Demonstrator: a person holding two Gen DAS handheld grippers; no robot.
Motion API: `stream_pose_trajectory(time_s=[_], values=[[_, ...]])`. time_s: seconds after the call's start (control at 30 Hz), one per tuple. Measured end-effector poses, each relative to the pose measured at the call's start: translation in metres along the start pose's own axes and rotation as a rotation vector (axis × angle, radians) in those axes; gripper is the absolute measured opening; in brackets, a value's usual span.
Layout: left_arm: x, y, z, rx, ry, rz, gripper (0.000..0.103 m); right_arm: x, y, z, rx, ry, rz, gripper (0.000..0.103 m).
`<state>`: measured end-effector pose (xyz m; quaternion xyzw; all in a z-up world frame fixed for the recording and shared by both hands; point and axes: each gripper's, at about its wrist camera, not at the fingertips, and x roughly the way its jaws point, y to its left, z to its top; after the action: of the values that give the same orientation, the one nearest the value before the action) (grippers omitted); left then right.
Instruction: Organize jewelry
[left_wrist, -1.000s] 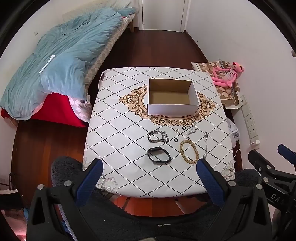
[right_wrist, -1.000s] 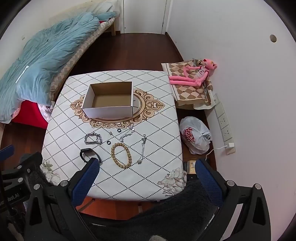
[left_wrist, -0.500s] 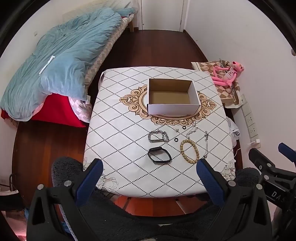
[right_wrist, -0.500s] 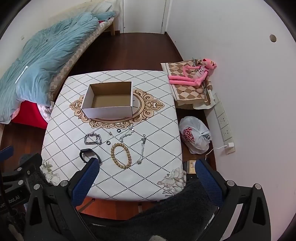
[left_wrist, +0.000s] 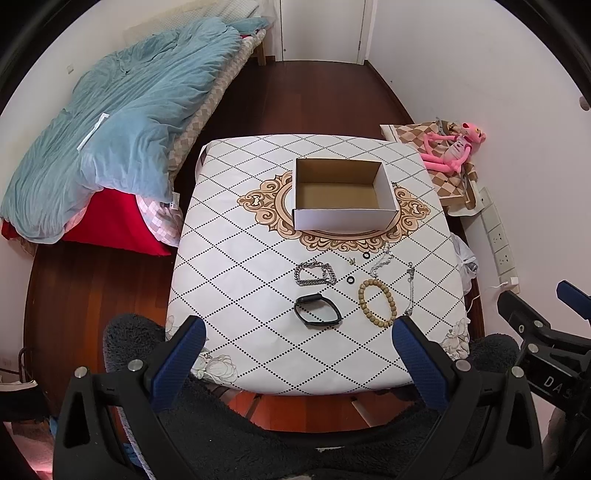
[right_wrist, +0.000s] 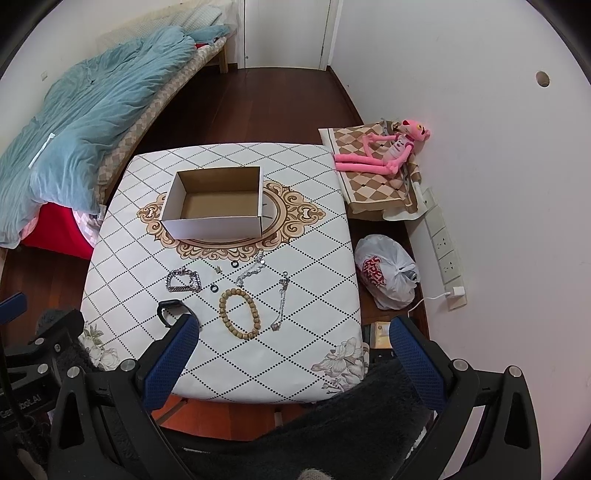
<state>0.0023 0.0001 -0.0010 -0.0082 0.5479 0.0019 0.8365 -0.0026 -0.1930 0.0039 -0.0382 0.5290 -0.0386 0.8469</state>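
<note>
An empty open cardboard box (left_wrist: 343, 197) (right_wrist: 216, 206) stands mid-table. In front of it lie a chunky silver chain bracelet (left_wrist: 316, 274) (right_wrist: 183, 281), a black band (left_wrist: 317, 310) (right_wrist: 171, 312), a wooden bead bracelet (left_wrist: 376, 302) (right_wrist: 239, 313), two thin silver chains (left_wrist: 410, 286) (right_wrist: 280, 304) and small black rings (left_wrist: 350, 280). My left gripper (left_wrist: 295, 338) and right gripper (right_wrist: 293, 338) are both open and empty, held high before the table's near edge.
The table (left_wrist: 236, 258) has a white diamond-pattern cloth. A bed with a blue duvet (left_wrist: 122, 118) is at the left. A pink plush toy (right_wrist: 384, 149), a white plastic bag (right_wrist: 386, 271) and wall sockets (right_wrist: 445, 251) are at the right.
Both views have shifted very slightly; the jewelry and box have not moved. Both grippers stay open.
</note>
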Motion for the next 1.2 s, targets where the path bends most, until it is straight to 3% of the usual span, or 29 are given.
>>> stream_pose_trajectory(time_s=[1.2], values=[[-0.012, -0.005, 0.002, 0.000, -0.016, 0.000, 0.103, -0.012, 0.002, 0.003, 0.001, -0.019, -0.003, 0.103]])
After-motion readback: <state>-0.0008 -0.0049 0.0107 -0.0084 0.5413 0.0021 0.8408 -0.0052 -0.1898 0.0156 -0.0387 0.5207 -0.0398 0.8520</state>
